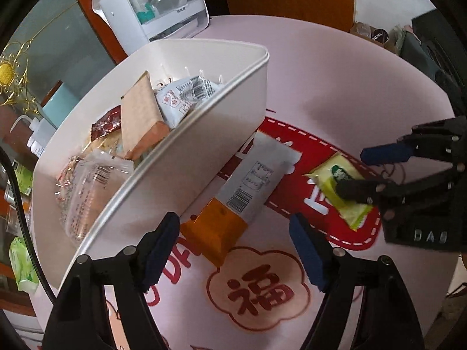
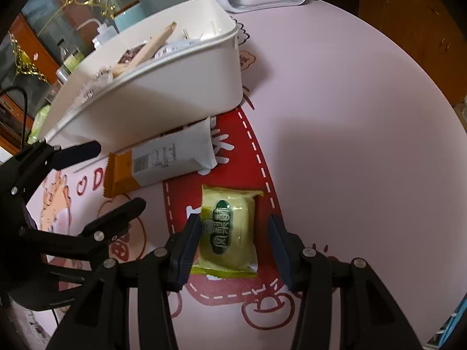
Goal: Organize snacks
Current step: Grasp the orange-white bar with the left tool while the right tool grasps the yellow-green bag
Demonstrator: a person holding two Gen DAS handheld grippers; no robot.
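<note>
A white bin [image 1: 186, 157] holds several snack packets; it also shows in the right wrist view [image 2: 163, 87]. An orange-and-white snack pack [image 1: 242, 192] lies on the mat against the bin's wall, also in the right wrist view [image 2: 163, 163]. My left gripper [image 1: 233, 248] is open, its fingers on either side of the pack's orange end, just short of it. A yellow-green pastry packet [image 2: 229, 230] lies flat on the red patch of the mat. My right gripper [image 2: 233, 248] is open around it, and shows in the left wrist view [image 1: 356, 172].
A pink printed mat [image 2: 335, 116] covers the round table. A white appliance [image 1: 151, 8] stands behind the bin. Bottles and a cabinet lie beyond the table's left edge. The left gripper [image 2: 96, 175] sits left of the packet in the right wrist view.
</note>
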